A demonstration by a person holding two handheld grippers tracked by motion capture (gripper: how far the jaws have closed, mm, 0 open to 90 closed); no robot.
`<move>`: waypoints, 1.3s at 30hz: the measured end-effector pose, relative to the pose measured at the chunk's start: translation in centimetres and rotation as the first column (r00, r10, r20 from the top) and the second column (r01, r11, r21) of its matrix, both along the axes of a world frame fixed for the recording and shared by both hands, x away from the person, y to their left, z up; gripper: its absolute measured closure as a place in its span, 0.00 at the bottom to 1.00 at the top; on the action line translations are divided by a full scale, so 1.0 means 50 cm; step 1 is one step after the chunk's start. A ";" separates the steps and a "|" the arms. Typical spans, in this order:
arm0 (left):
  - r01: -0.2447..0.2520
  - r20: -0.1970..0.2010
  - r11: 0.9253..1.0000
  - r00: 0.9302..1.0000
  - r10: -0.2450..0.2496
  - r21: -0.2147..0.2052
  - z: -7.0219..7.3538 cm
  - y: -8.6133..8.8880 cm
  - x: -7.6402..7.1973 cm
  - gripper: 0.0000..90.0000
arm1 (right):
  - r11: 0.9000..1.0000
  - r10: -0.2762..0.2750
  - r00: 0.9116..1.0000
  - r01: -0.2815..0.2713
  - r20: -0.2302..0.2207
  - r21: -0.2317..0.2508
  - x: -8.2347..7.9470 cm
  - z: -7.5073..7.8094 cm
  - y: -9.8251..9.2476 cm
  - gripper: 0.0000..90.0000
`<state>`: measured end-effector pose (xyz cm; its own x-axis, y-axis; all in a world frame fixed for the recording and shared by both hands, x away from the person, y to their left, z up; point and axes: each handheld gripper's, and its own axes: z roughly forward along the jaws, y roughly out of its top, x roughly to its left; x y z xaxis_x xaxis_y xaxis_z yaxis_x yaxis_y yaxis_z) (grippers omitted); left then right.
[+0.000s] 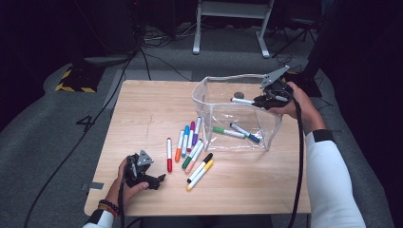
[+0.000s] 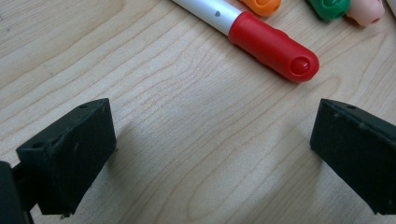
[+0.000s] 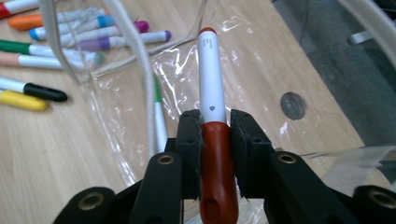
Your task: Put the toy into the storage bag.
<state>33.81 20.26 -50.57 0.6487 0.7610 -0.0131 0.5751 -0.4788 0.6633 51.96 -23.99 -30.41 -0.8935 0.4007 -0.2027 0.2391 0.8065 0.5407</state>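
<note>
Left fingers [image 2: 212,158] spread, bare wood between | right fingers [image 3: 216,140] clamp brown-capped marker [image 3: 211,93] above pouch rim [image 1: 228,78]

A large dark figure "4" [image 1: 86,123] is showing on the grey floor [image 1: 43,142] left of the worktop [image 1: 152,109]. No wording on the markers is reading clearly.
</note>
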 end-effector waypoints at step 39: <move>0.004 0.002 1.000 1.000 -0.004 0.003 0.000 0.000 0.000 0.01 | 0.936 -0.067 0.989 0.017 0.130 0.351 -0.168 0.061 -0.086 0.51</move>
<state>33.81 20.27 -50.56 0.6517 0.7584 -0.0097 0.5722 -0.4832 0.6627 43.54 -28.31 -27.35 -0.8478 0.5047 -0.1629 0.1720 0.5522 0.8158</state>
